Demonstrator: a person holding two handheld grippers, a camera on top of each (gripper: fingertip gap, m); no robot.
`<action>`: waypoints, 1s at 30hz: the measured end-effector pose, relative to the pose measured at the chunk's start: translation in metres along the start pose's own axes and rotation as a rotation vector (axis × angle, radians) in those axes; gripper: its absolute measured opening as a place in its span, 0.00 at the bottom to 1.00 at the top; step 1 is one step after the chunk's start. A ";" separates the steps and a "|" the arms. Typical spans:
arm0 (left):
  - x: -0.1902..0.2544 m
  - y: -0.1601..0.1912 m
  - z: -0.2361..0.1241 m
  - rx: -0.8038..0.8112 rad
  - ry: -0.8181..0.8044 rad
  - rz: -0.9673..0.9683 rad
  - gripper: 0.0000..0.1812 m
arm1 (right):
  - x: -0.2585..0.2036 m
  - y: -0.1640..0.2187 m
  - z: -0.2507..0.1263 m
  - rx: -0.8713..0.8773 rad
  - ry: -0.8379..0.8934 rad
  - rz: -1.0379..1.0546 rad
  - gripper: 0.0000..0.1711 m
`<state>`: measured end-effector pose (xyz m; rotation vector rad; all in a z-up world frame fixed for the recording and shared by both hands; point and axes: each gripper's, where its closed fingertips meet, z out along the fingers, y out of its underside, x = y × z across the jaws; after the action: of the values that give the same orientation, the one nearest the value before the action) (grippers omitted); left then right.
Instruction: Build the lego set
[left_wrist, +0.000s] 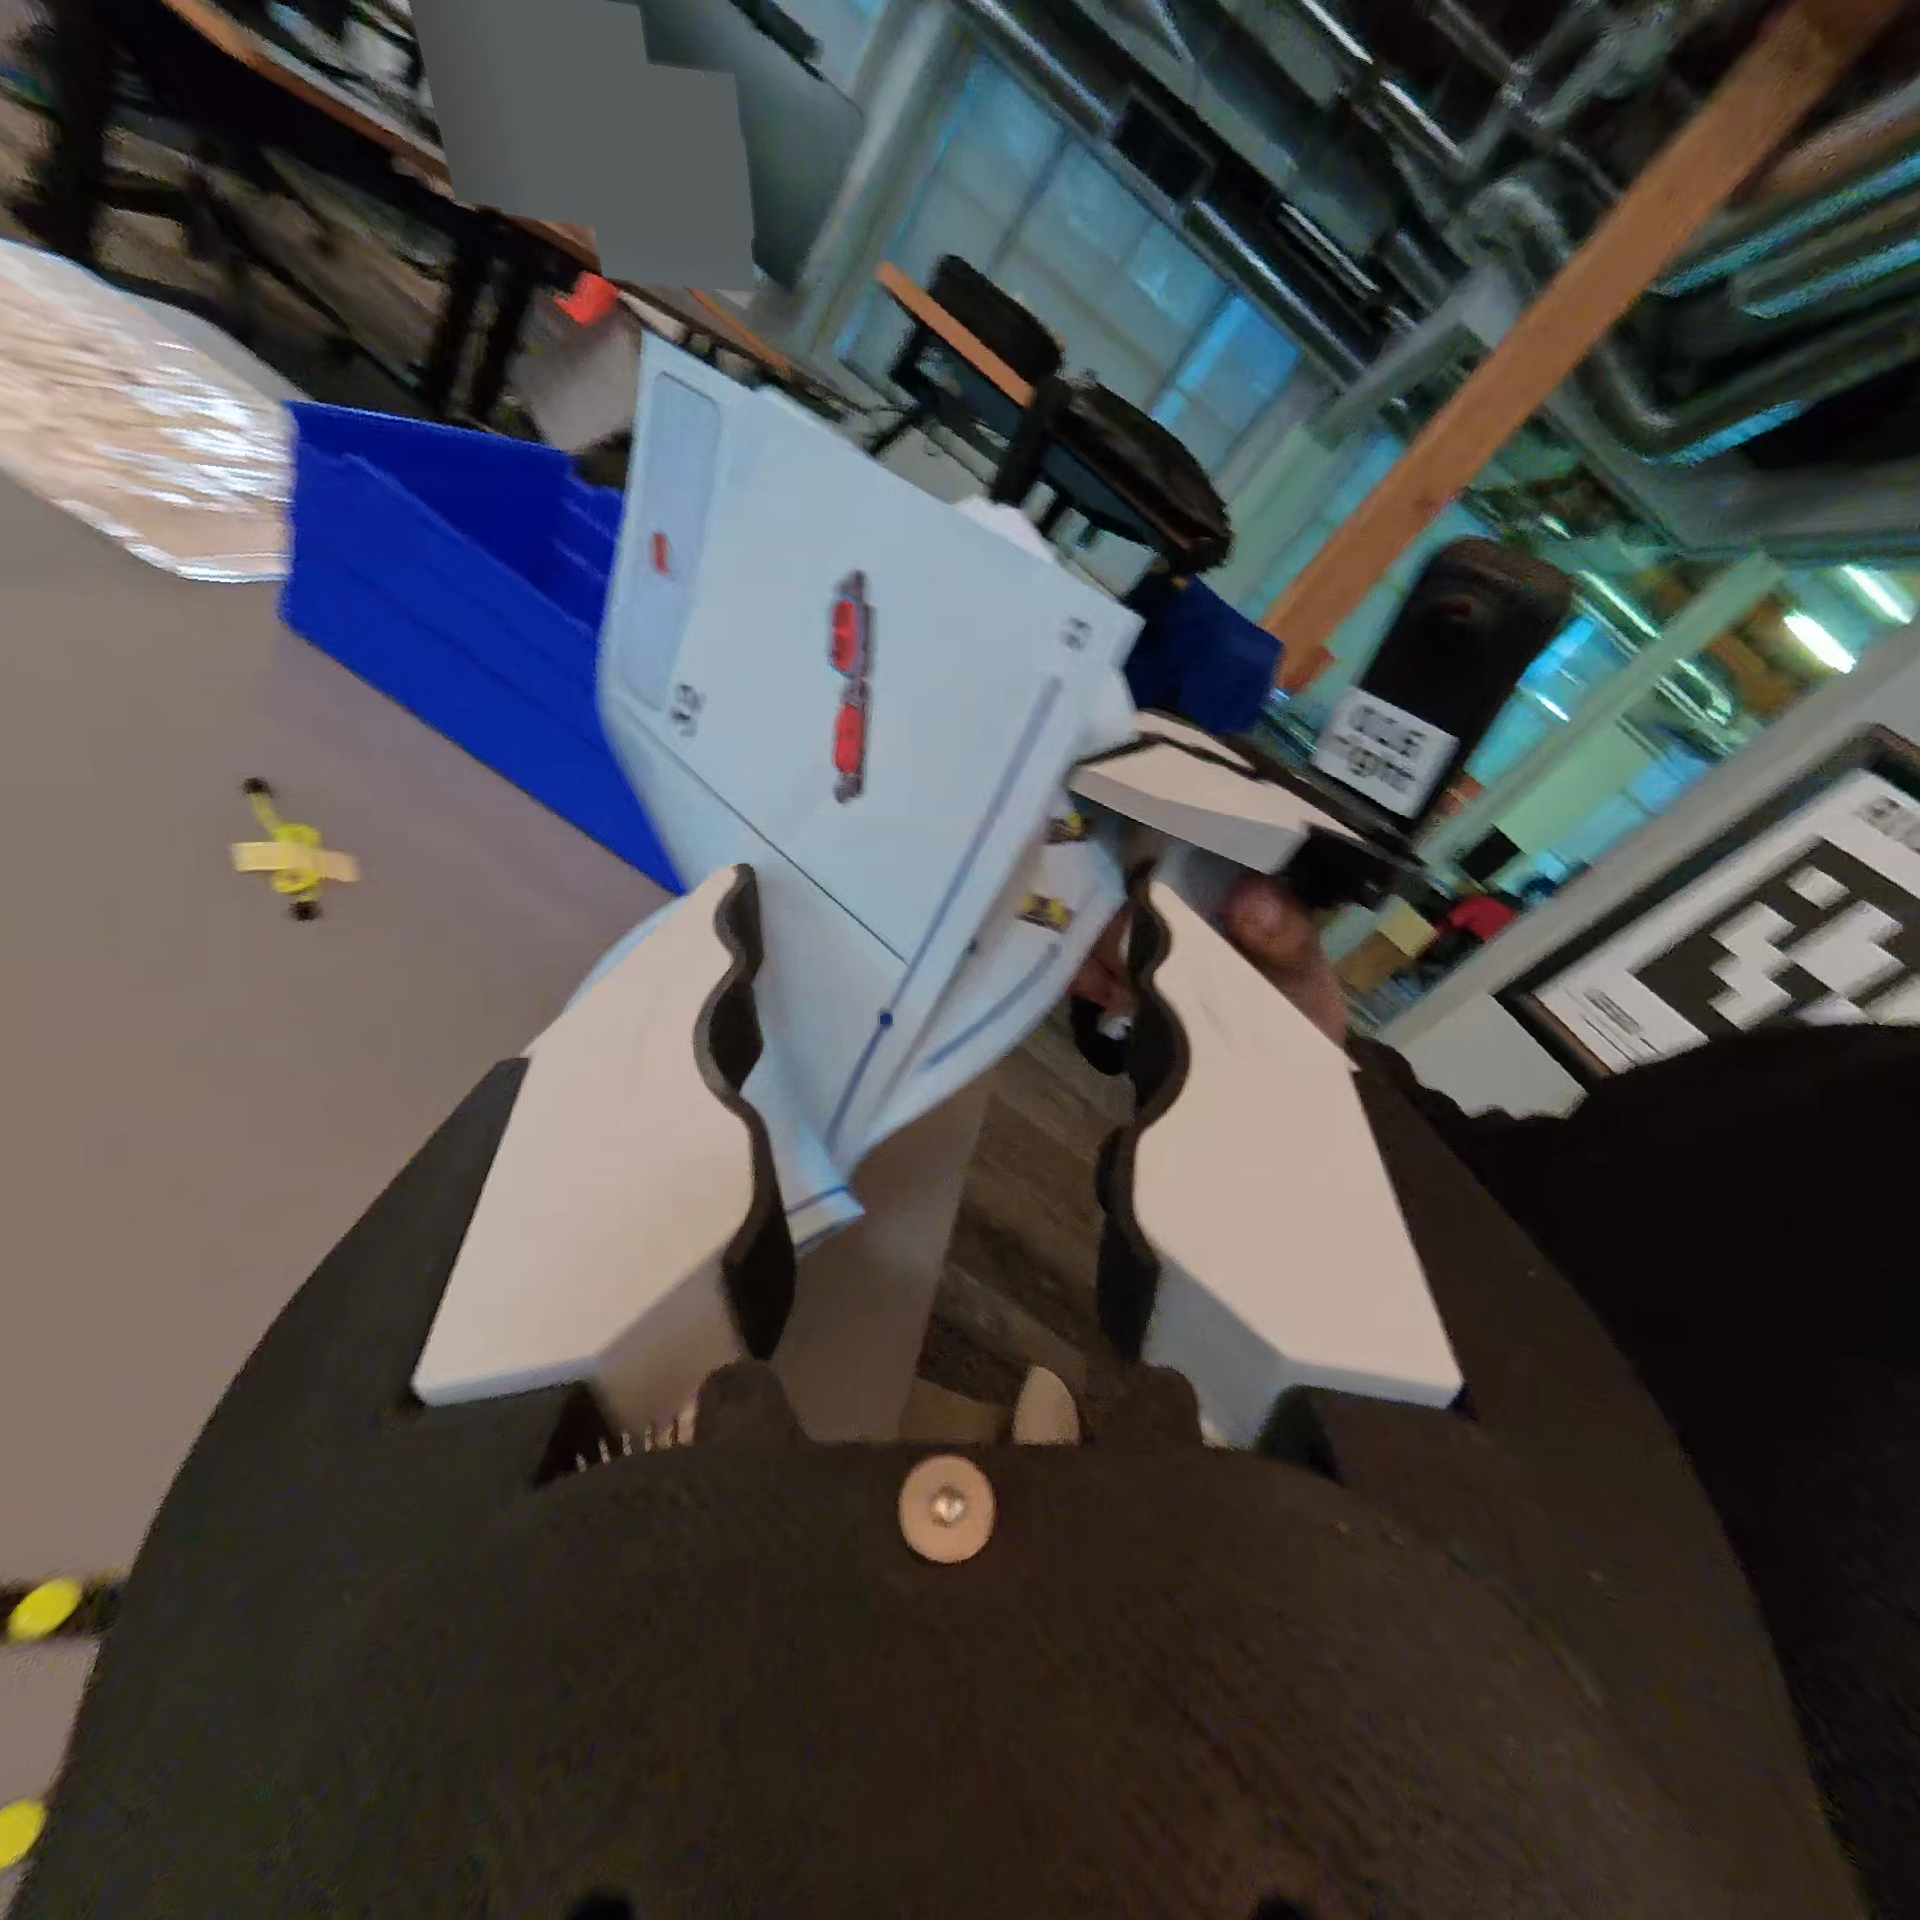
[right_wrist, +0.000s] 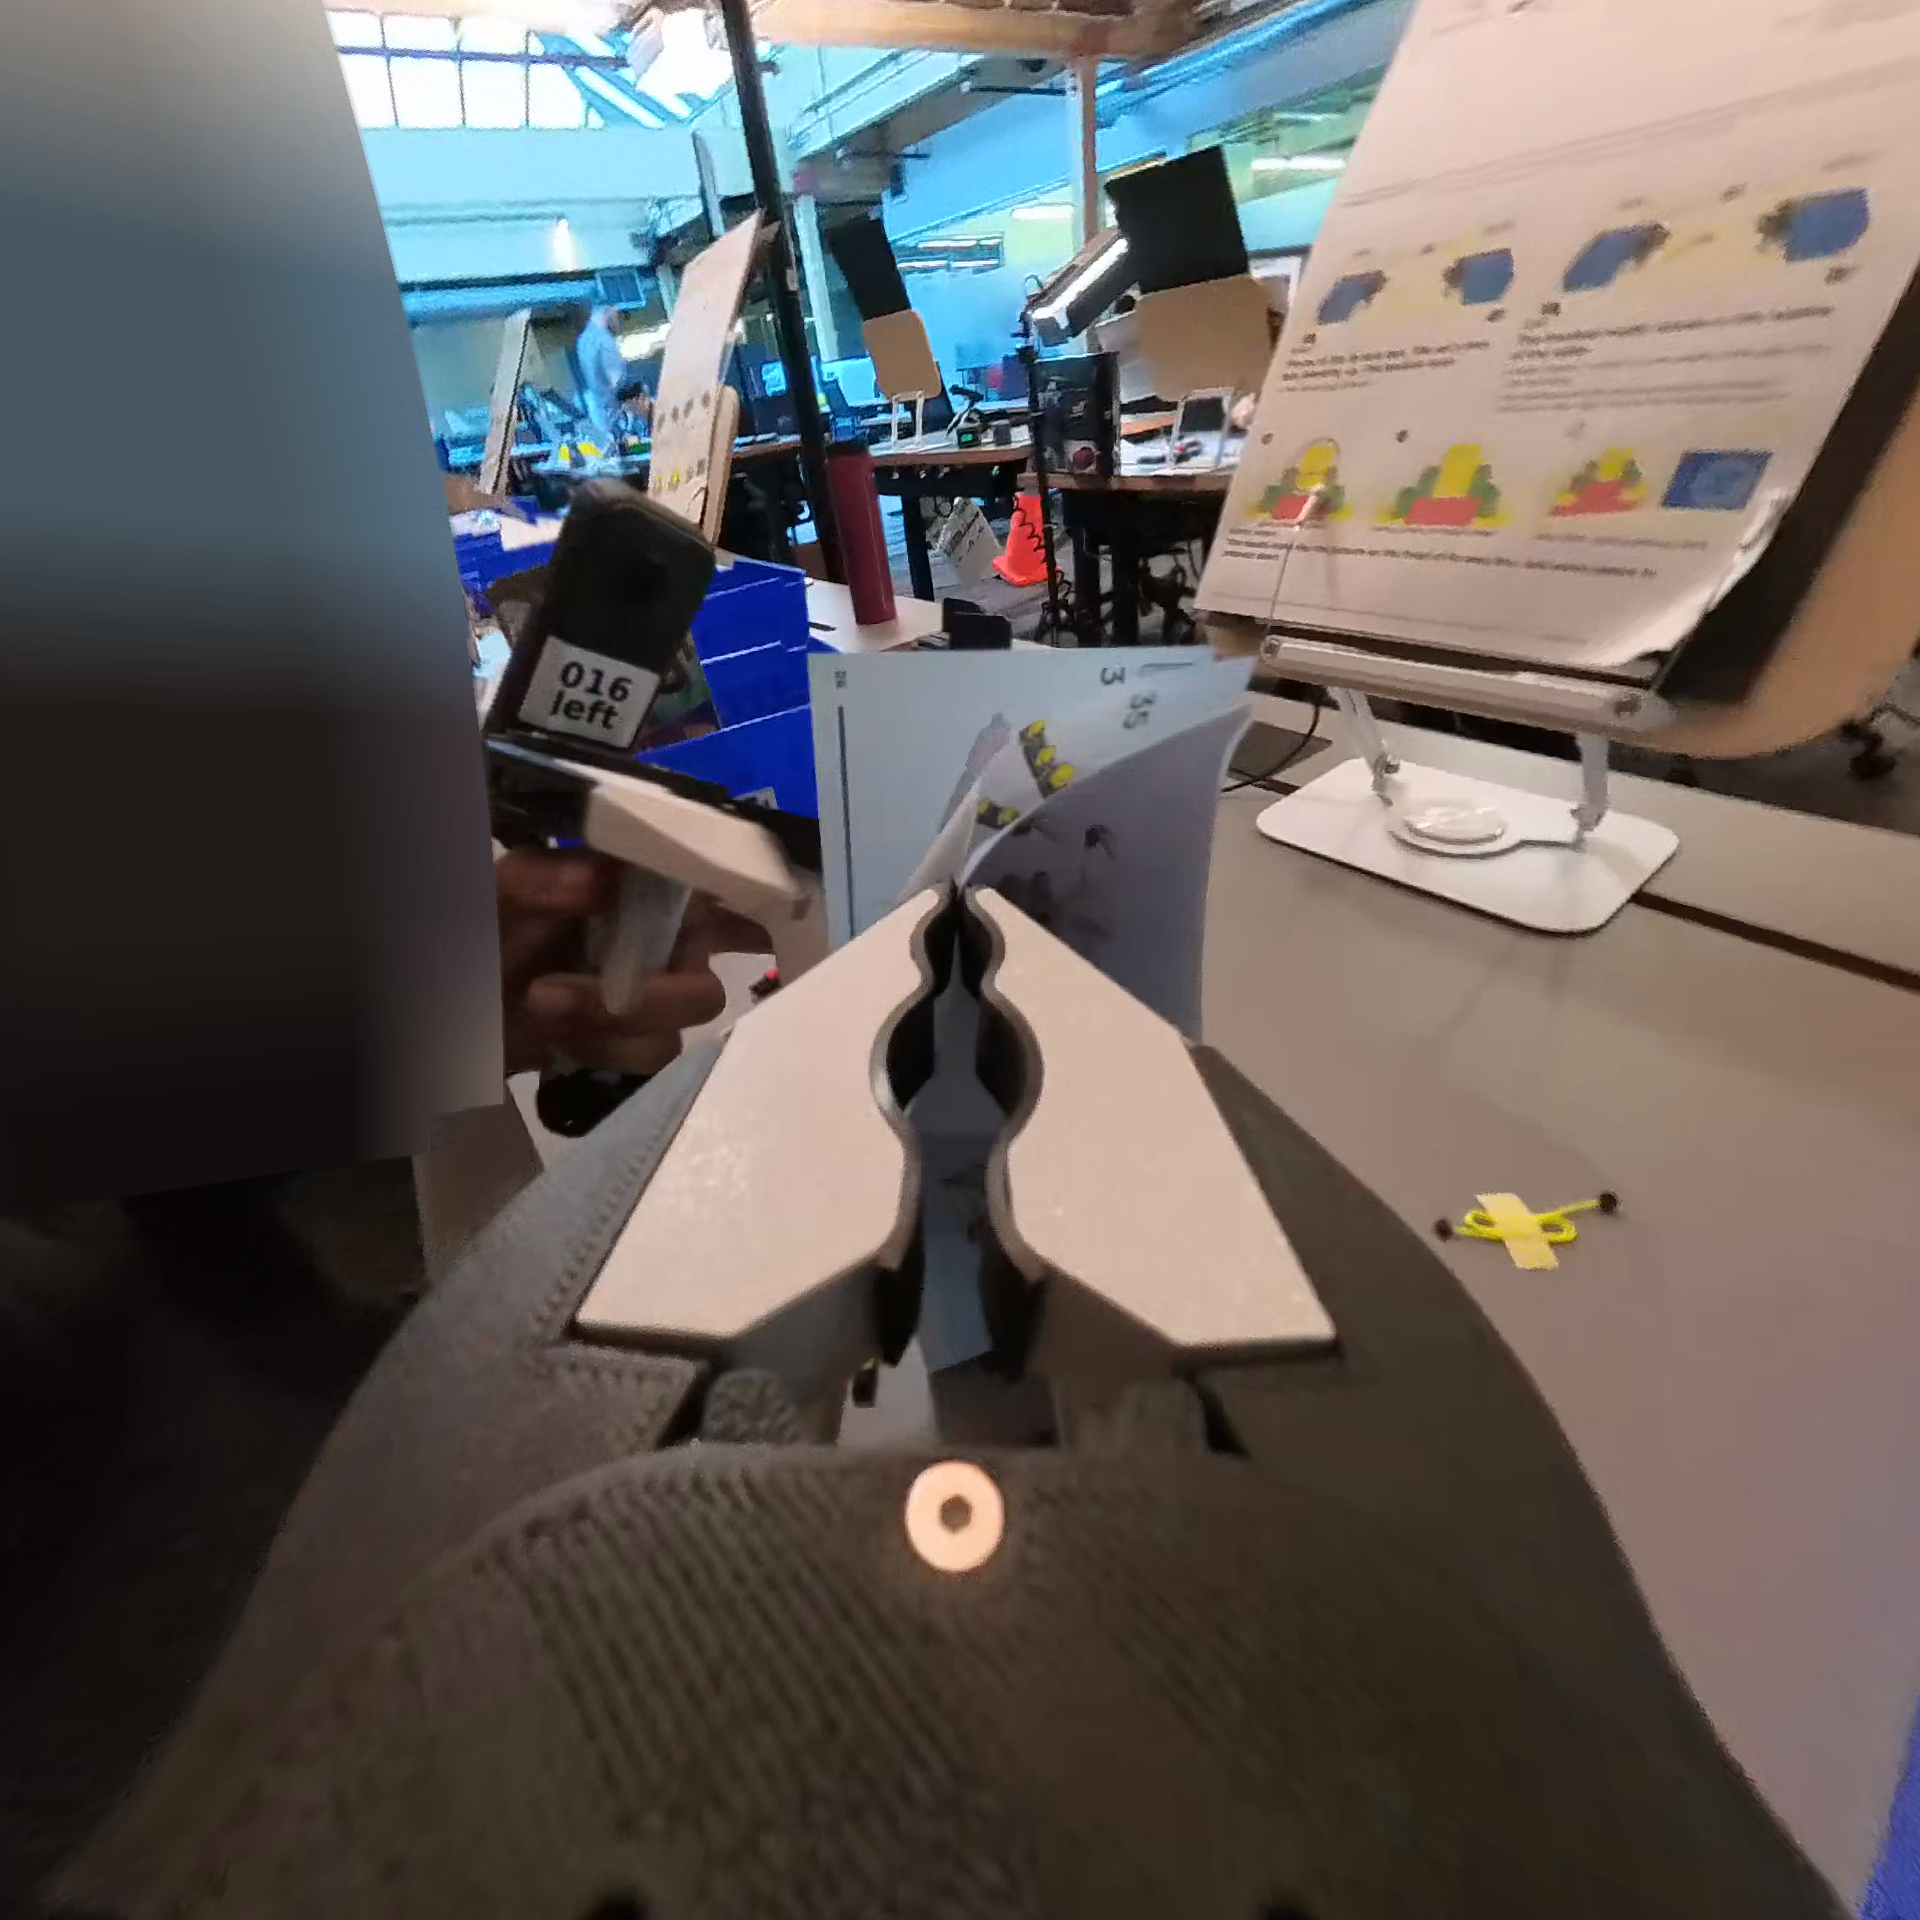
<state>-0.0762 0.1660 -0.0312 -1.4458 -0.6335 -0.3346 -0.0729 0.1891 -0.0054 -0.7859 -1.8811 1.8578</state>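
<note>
A pale-blue instruction booklet (left_wrist: 831, 665) is held up in the air above the grey table. My right gripper (right_wrist: 958, 902) is shut on the booklet's lower edge (right_wrist: 1029, 790), with its pages fanning open above the fingertips. My left gripper (left_wrist: 940, 894) is open. The booklet's corner hangs between its fingers, close to the left finger (left_wrist: 665, 1122), and I cannot tell whether they touch. The right gripper (left_wrist: 1195, 800) shows beyond the booklet in the left wrist view. The left gripper (right_wrist: 707, 842) shows at the left in the right wrist view, held by a hand.
Blue plastic bins (left_wrist: 457, 603) stand on the grey table (left_wrist: 208, 1039) behind the booklet. A yellow cord with tape (right_wrist: 1522, 1226) lies on the table. A stand with a printed instruction sheet (right_wrist: 1558, 343) is at the right. Yellow round pieces (left_wrist: 42, 1610) lie near the table's edge. The grippers' ends are close to 4 cm from one another.
</note>
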 end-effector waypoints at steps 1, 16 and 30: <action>-0.009 -0.005 -0.005 0.036 -0.047 -0.011 0.34 | -0.003 -0.002 0.001 0.003 -0.010 -0.022 0.00; -0.030 -0.029 -0.055 0.179 -0.174 0.180 0.35 | 0.022 -0.049 0.011 0.205 -0.076 0.241 0.00; -0.048 -0.005 -0.048 0.087 -0.443 0.634 0.00 | -0.008 -0.047 0.034 0.204 -0.254 0.375 0.00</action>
<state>-0.1077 0.1108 -0.0550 -1.5645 -0.4950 0.5149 -0.0939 0.1586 0.0405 -0.9173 -1.7349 2.4376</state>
